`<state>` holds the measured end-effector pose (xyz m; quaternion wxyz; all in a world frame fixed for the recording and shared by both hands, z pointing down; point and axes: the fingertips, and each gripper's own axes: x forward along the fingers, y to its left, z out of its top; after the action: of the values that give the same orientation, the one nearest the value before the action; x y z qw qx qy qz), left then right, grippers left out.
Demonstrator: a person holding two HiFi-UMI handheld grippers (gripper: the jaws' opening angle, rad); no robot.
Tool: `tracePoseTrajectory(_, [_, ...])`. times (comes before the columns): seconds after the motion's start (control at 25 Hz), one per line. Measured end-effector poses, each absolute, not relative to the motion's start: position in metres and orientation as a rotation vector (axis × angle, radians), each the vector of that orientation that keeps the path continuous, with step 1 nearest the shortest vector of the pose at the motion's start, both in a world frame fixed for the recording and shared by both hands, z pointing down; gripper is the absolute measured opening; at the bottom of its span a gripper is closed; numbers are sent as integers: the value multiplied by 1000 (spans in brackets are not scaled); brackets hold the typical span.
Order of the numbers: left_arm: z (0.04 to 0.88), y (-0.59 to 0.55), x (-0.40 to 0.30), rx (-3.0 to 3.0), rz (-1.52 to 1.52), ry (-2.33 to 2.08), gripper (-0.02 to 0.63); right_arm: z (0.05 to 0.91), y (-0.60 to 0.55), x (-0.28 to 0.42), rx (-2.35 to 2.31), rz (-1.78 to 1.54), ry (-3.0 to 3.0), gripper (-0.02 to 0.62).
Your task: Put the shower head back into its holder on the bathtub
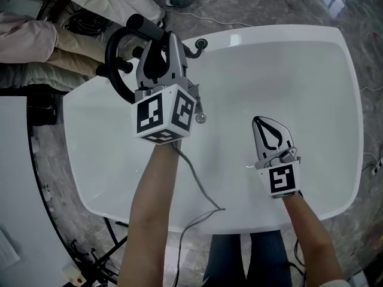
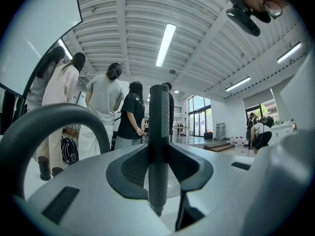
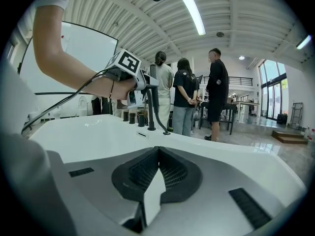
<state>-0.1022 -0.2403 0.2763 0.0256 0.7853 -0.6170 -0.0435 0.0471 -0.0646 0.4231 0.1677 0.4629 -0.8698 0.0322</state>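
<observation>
Left gripper view looks straight along the jaws: the two dark pads are clamped on the slim black handle of the shower head (image 2: 158, 127), which stands upright between them and rises well above the fingertips. In the head view the left gripper (image 1: 163, 51) sits over the far left corner of the white bathtub (image 1: 287, 70), with its marker cube toward the person. The thick black end of the shower head (image 1: 143, 26) sticks out beyond the jaws, past the rim. Its black hose (image 1: 112, 64) curves in a wide loop outside the tub's left edge.

From the right gripper view the handle runs straight down from the left gripper toward a row of dark fittings (image 3: 132, 117) on the far rim. Whether its lower end is seated in one of them cannot be told.

The right gripper (image 1: 267, 131) is well apart from the shower head, over the basin nearer the tub's near right edge. Its jaws are pressed together with nothing between them. A thin cable (image 1: 197, 184) trails from the left hand across the near rim. Several people (image 2: 106, 107) stand beyond the tub's far edge.
</observation>
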Motion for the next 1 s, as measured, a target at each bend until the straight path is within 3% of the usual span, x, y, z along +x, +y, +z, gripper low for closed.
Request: tracePoseTrajectory(1.0, [298,-268,-99,2419,-50,-1926,121,447,-29,60,1268,147,-2459,7])
